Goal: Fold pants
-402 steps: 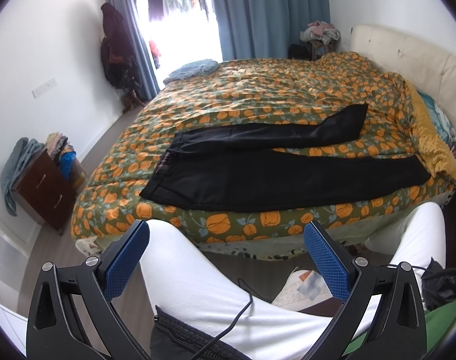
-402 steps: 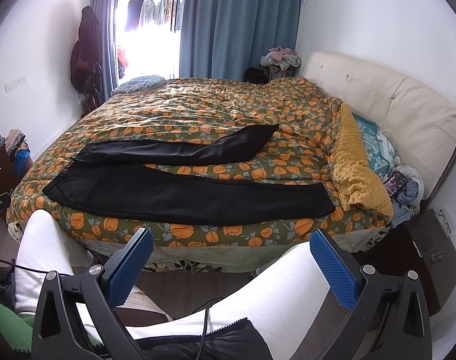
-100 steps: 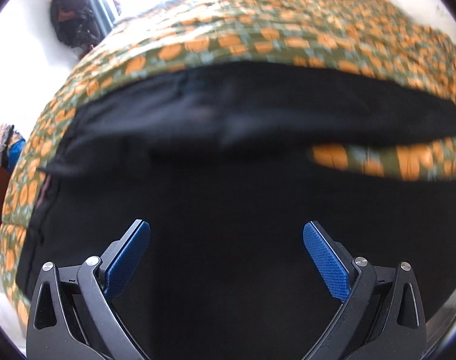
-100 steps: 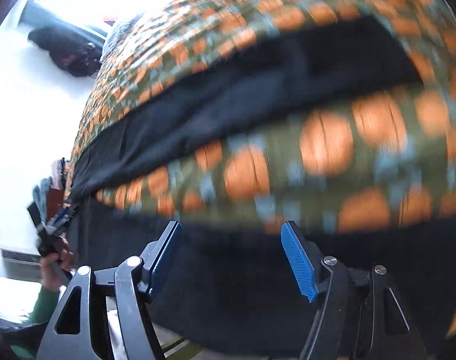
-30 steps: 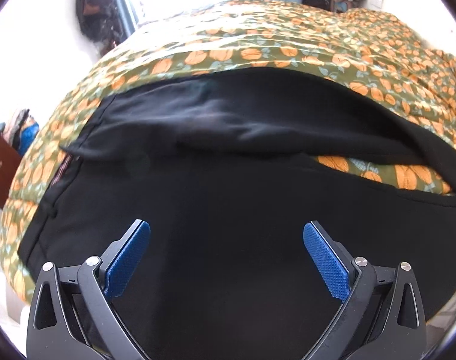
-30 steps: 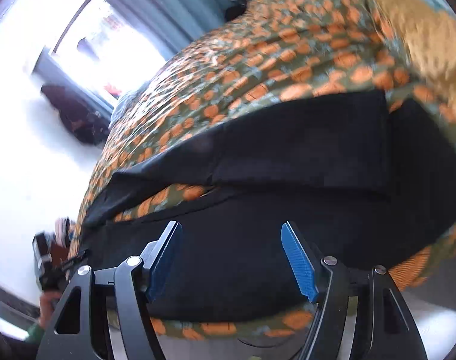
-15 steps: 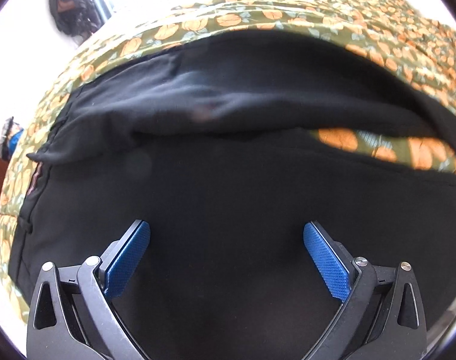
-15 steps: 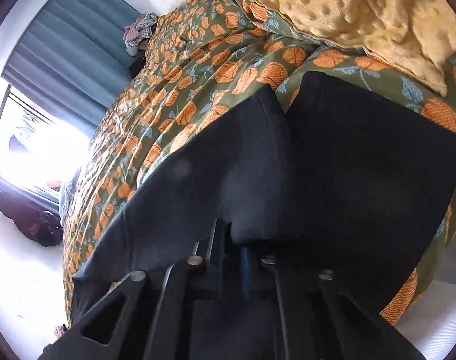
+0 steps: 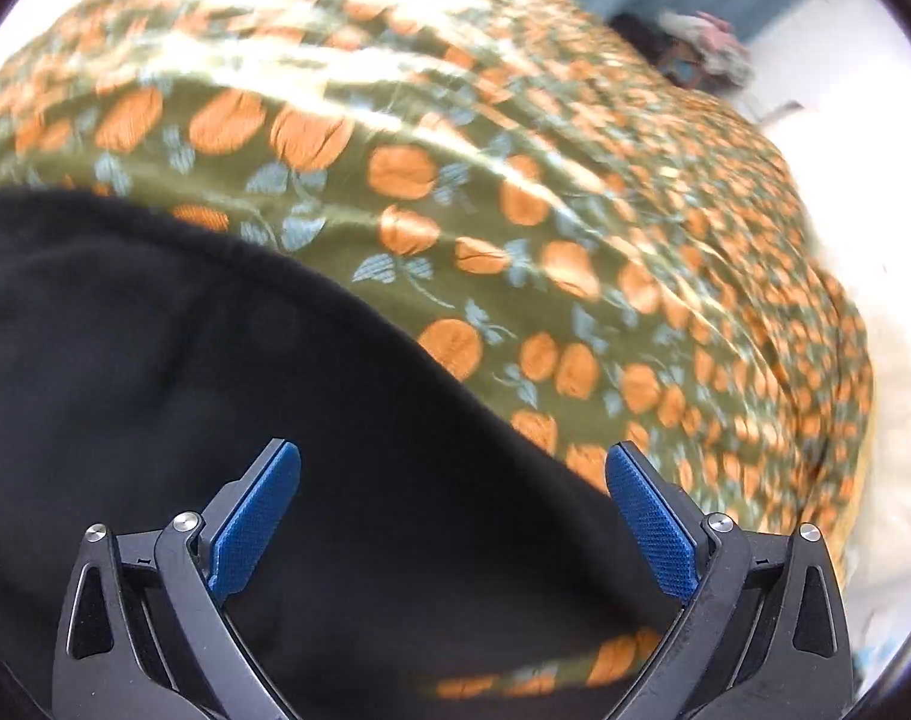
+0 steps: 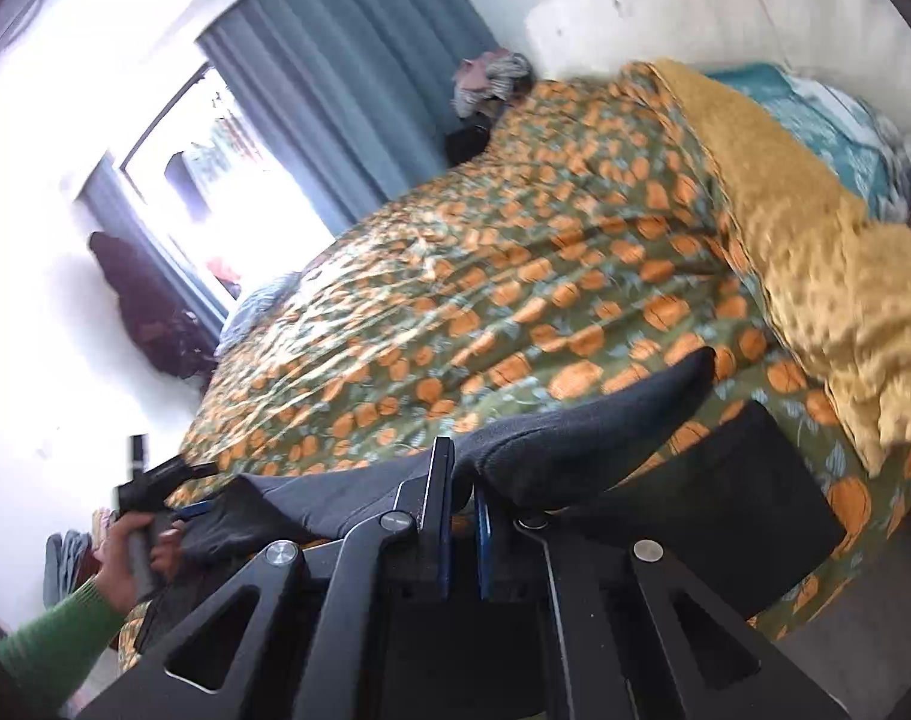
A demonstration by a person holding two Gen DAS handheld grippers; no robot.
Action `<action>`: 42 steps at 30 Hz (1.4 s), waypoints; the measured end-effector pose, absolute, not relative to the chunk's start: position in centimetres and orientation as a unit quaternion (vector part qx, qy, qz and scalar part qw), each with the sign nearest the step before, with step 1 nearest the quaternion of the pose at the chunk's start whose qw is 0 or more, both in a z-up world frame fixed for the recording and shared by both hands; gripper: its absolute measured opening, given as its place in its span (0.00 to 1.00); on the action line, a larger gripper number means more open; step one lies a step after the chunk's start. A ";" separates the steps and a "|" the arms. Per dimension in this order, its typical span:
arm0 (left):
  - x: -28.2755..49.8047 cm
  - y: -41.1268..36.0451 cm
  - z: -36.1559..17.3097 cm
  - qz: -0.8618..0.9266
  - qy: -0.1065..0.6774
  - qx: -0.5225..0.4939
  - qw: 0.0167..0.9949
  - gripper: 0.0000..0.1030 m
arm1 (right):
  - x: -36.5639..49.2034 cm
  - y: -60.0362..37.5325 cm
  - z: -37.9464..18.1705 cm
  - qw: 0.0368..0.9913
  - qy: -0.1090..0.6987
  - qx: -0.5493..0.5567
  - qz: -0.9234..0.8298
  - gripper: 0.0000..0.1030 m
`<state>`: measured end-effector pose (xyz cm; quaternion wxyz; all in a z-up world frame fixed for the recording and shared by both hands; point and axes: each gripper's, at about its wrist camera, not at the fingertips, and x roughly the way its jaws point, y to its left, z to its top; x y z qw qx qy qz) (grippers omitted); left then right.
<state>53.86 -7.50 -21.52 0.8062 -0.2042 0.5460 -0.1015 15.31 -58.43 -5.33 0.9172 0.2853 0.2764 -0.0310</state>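
At the far left of the right wrist view, the person's left hand, in a green sleeve, grips the handle of the left gripper over the near left part of the bed. In the left wrist view that gripper has its blue pads spread wide, with nothing between them; it hangs just over the pants, whose black cloth fills the near left of that view and runs to the right under the pads. Beyond the pants lies the quilt, green with orange fruit, blurred by motion. Further right, the right gripper has its fingers pinched narrow on a raised leg of the pants, which lifts clear of the quilt and points to the far right. The other leg lies flat on the bed just right of it, near the bed's near edge. A yellow blanket lies along the right side, and a blue curtain hangs at the far wall.
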 end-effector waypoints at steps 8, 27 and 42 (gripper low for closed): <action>54.6 -5.6 -23.9 -0.104 0.563 -0.317 0.756 0.09 | 12.4 -57.5 -2.7 0.931 0.260 0.254 0.036 0.06; 27.6 -1.7 -20.9 -0.084 0.512 -0.194 0.833 0.07 | 16.2 -65.3 -14.6 0.846 0.453 0.278 -0.038 0.06; 24.5 -4.4 -20.8 -0.111 0.504 -0.149 0.843 0.06 | 13.4 -68.0 -16.9 0.813 0.496 0.288 -0.099 0.06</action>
